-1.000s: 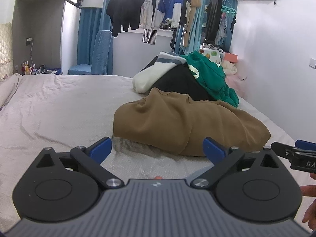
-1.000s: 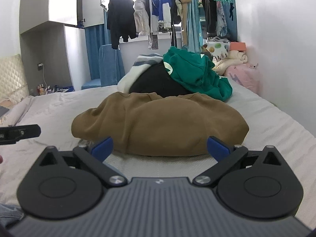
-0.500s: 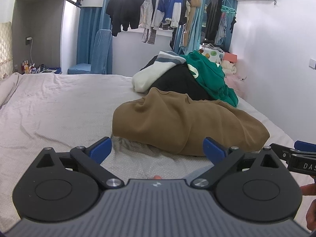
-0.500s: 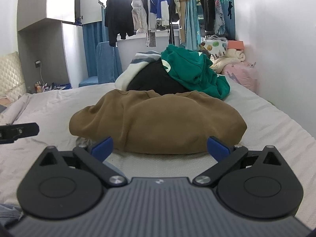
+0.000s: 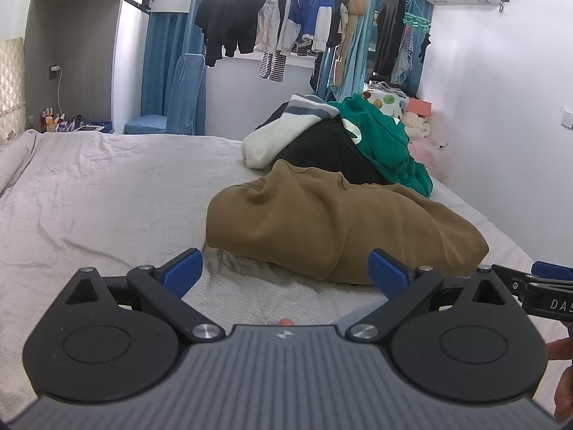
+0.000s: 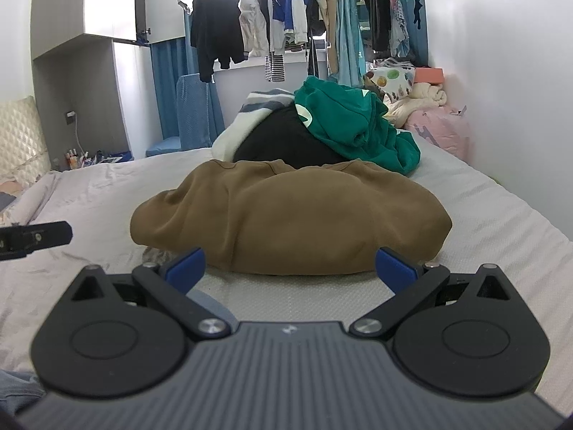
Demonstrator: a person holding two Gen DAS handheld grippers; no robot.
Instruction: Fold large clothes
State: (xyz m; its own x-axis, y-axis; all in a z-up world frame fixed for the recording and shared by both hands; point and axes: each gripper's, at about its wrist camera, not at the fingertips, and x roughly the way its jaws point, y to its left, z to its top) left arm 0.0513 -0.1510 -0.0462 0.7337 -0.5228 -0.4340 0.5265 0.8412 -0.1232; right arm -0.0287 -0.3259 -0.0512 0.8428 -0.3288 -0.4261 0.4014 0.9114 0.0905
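A crumpled brown garment [image 5: 340, 225] lies on the bed; it also shows in the right wrist view [image 6: 293, 218]. Behind it is a pile with a green hoodie [image 5: 383, 143], a black garment [image 5: 322, 150] and a white and grey one [image 5: 283, 129]. My left gripper [image 5: 284, 270] is open and empty, just short of the brown garment's near edge. My right gripper [image 6: 290, 267] is open and empty, facing the brown garment's middle. The right gripper's arm shows at the left view's right edge [image 5: 540, 286].
The bed sheet [image 5: 100, 197] is pale and wrinkled. A white wall [image 6: 519, 89] runs along the bed's right side. Clothes hang on a rail [image 5: 286, 18] at the far end. A blue chair [image 5: 179, 96] and a padded headboard [image 6: 18, 136] stand on the left.
Both grippers have shifted slightly toward the brown garment. Both stay open and empty.
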